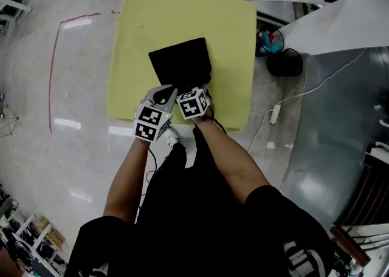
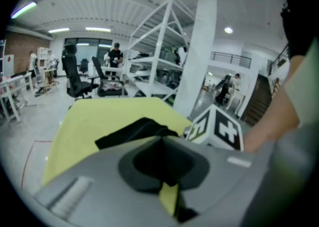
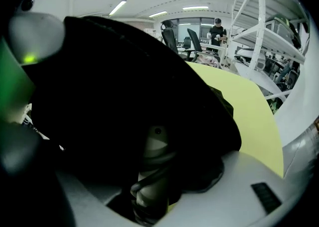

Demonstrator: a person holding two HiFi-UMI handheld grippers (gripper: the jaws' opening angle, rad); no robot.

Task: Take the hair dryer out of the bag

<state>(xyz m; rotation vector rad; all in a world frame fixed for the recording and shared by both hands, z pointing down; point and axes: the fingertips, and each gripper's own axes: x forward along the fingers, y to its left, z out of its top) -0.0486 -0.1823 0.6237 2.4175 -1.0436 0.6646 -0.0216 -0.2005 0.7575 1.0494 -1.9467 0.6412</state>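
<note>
Left tongs (image 2: 161, 140) are closed right down, the two grey jaws meeting at the tips, and a fold of black cloth from the bag (image 2: 133, 130) is pinched between them; a sliver of the yellow table (image 2: 94, 121) shows just under the pinch. Right tongs (image 3: 152, 171) stand wide, jaws well apart, and they are pushed into the mouth of the bag (image 3: 124, 86), whose dark cloth arches over most of the right gripper view. Between those open jaws I see the pale grey handle of the hair dryer (image 3: 153, 151), upright, with its dark cord (image 3: 149, 178) wound around the lower part. I note a gap on either side of the handle, so the pads are around it and not pressing on it. The hair dryer is inside the bag; only this handle shows, the rest is lost in the dark interior. From the head view, the bag (image 1: 180, 61) lies flat near the middle of the table (image 1: 182, 14), its near edge toward me. Both tongs work at that near edge, the left tongs (image 1: 164, 95) just beside the right tongs (image 1: 202, 89), almost touching, their marker cubes side by side. In the left gripper view the cube (image 2: 217, 129) of the right tongs sits close on the right, level with the pinched cloth.
</note>
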